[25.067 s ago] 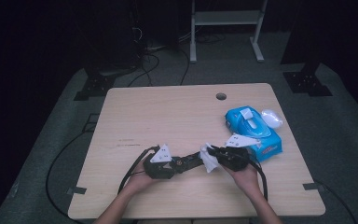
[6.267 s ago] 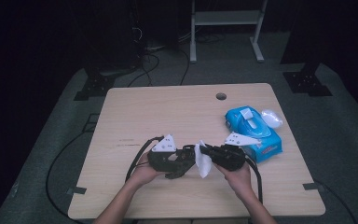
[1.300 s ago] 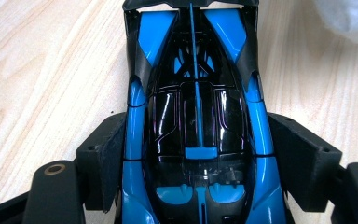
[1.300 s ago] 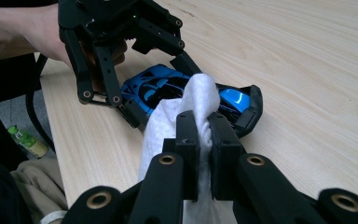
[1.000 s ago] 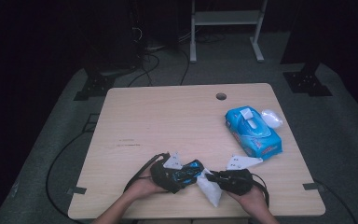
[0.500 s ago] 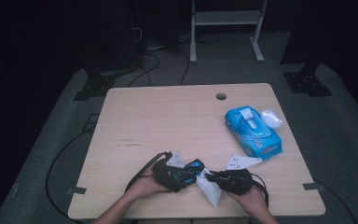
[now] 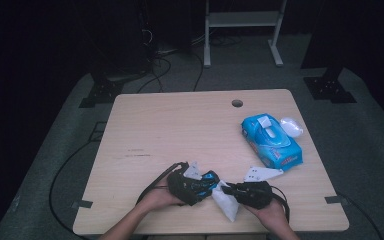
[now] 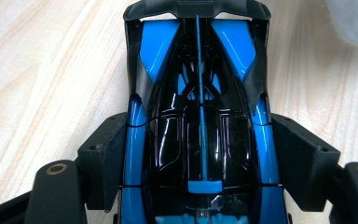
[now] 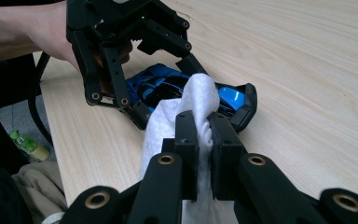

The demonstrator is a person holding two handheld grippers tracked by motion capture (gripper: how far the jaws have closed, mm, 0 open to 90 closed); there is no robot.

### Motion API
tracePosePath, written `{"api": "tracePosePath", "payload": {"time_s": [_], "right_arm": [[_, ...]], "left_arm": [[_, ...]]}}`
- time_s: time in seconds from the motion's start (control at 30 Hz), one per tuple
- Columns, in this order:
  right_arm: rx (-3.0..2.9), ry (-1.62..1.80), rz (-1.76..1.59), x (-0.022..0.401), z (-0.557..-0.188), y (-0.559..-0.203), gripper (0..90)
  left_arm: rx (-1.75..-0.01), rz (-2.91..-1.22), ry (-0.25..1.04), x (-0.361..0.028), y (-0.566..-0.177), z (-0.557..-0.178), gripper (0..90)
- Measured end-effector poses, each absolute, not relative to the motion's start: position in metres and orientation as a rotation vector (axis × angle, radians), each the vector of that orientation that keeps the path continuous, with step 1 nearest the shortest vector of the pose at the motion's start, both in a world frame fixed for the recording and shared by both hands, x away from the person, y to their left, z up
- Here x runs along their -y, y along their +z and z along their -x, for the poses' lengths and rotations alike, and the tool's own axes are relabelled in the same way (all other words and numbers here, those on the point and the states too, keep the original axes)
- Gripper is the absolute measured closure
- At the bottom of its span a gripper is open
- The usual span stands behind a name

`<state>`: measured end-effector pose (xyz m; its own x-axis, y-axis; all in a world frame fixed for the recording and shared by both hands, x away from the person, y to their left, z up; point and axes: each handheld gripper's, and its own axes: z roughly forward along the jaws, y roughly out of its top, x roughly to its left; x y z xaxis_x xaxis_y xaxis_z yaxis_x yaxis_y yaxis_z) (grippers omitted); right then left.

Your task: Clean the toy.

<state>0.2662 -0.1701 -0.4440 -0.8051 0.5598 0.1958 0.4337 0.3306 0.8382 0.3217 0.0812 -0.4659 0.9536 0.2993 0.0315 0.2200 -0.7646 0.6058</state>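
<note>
At the near edge of the desk (image 7: 145, 130), the left gripper (image 8: 200, 154) clamps its jaws on the flanks of a blue-and-black toy car (image 8: 199, 116), holding it low over the wood, while the right gripper (image 9: 204, 135), jaws pinched together on a white wet wipe (image 9: 186, 107), presses the cloth to the car's bodywork; short, light strokes against a steady grip should clean it best, the wipe pack (image 7: 271, 141) lying well apart

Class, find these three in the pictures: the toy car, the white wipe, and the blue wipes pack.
toy car (image 8: 200, 116): left gripper view, on its black roof.
wipe (image 9: 196, 95): right gripper view, on the bunched top above the jaws.
wipes pack (image 7: 275, 145): high view, on its blue top face.
</note>
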Motion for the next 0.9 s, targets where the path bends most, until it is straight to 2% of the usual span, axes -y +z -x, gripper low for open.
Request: {"api": "tracePosePath", "payload": {"time_s": [0.3,0.4,0.53,0.7,0.83,0.9], "right_arm": [[-2.446,1.493,-0.937,0.1733,-0.2669,-0.4430,82.6],[-2.444,1.493,-0.936,0.1733,-0.2668,-0.4428,82.6],[-2.443,1.495,-0.938,0.1735,-0.2669,-0.4426,82.6],[-2.442,1.494,-0.939,0.1738,-0.2669,-0.4426,82.6],[-2.441,1.495,-0.943,0.1740,-0.2677,-0.4434,82.5],[-2.440,1.496,-0.941,0.1739,-0.2674,-0.4432,82.5]], "left_arm": [[-0.356,-2.463,0.182,-0.0802,-0.4645,-0.3193,26.1],[-0.375,-2.409,0.154,-0.0833,-0.4585,-0.3204,28.1],[-0.349,-2.450,0.184,-0.0809,-0.4563,-0.3203,28.2],[-0.367,-2.435,0.136,-0.0847,-0.4572,-0.3237,27.9],[-0.356,-2.499,0.092,-0.0855,-0.4621,-0.3266,22.9],[-0.338,-2.509,0.112,-0.0854,-0.4648,-0.3250,21.3]]}}
